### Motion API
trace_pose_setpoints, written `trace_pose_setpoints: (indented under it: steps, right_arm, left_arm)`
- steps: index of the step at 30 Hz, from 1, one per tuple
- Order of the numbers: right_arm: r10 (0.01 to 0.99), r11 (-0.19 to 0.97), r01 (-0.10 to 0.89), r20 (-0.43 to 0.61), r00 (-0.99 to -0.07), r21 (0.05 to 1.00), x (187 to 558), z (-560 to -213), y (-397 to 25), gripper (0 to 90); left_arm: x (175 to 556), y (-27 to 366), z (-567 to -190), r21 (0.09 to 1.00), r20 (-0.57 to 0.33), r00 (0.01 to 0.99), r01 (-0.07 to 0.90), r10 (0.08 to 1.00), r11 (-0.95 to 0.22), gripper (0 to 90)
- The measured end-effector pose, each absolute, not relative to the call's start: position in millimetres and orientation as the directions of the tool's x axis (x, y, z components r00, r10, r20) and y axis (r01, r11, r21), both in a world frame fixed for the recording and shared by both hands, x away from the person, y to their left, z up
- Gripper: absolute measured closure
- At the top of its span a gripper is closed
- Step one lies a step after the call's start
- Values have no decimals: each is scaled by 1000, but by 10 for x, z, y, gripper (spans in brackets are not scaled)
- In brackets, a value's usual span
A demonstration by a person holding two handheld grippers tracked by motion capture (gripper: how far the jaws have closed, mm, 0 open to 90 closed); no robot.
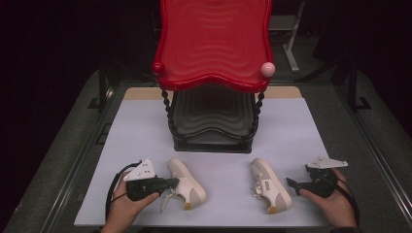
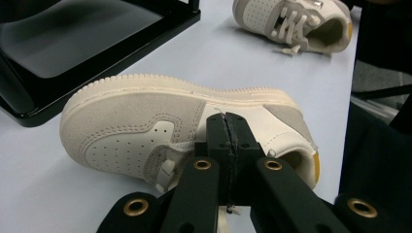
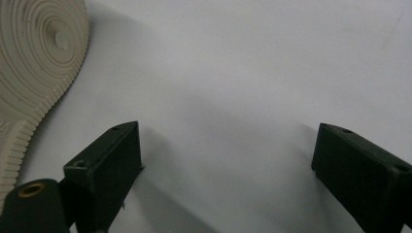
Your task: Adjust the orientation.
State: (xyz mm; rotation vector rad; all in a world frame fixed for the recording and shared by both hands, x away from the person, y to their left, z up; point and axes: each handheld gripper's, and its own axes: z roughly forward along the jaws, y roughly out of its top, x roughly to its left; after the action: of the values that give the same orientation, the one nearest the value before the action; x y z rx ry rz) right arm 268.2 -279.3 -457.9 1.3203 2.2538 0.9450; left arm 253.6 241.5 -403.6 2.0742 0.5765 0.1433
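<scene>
Our left tongs (image 2: 227, 127) clench the near shoe (image 2: 184, 128) at its soft collar, in front of the red rack (image 1: 214, 43); light, floppy; right tongs (image 3: 228, 165) gape beside the other shoe (image 1: 270, 184).

two small cream-and-grey sneakers, well apart on the pale tabletop. left shoe (image 1: 187, 182) tipped on its side, ribbed sole edge up, perforated toe toward the black shelf base, mustard patch at the heel, upper pinched at the lacing. right shoe (image 1: 269, 185) also tilted over, laces loose, opening visible, heel with a yellow mark nearest the table's front edge.
</scene>
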Motion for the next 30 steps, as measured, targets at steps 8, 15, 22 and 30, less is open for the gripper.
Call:
trace_pose_setpoints:
  steps: [8,15,22,30]
  right_arm:
    - [867,337,625,26,-497,704,2683,-4580,-2791,96]
    - [867,338,625,25,-497,704,2684,-4581,-2791,96]
    - [867,338,625,25,-497,704,2683,-4581,-2791,96]
    - [867,338,625,25,-497,704,2683,-4581,-2790,96]
  left_arm:
    - [2595,2352,-4039,829,-119,890,333,441,-448,897]
    - [2722,2241,-4009,833,-126,897,328,425,-445,899]
    - [2821,2160,-4002,832,-140,900,333,413,-443,900]
    - [2945,2049,-4012,829,-156,902,341,402,-444,900]
